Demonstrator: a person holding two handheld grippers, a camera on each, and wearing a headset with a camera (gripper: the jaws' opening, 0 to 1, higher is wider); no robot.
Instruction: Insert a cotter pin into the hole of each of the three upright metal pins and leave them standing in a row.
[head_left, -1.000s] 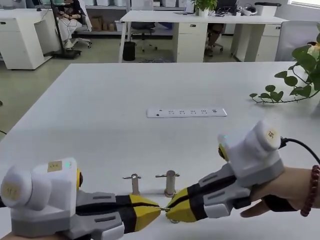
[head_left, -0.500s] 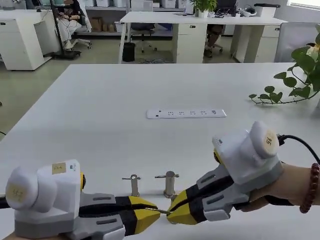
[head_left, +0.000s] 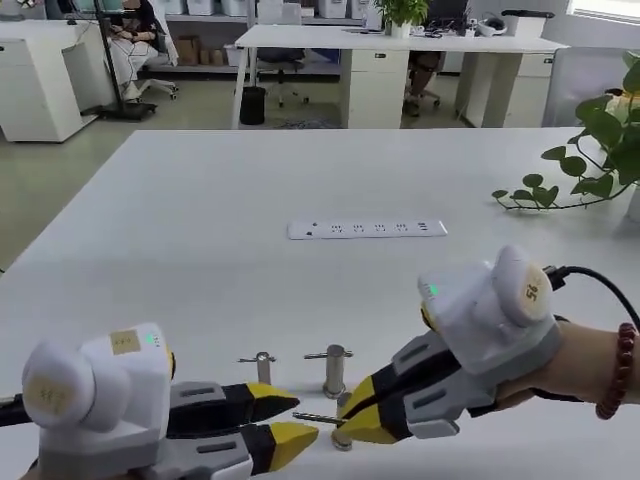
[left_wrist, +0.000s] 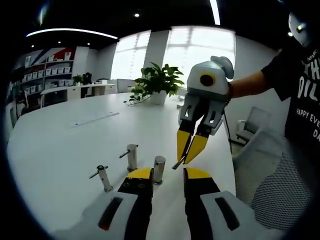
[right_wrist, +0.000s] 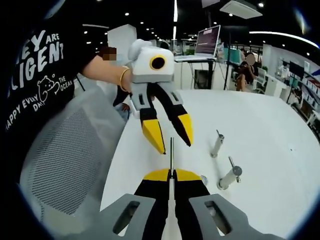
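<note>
Now, cotter pin (right_wrist: 171, 154) in right gripper (right_wrist: 171, 175)

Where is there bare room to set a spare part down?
Free: white tabletop between the white power strip and the upright metal pins, and left of the strip. Crowded: near edge, where left gripper and right gripper meet; green trailing plant at far right.
</note>
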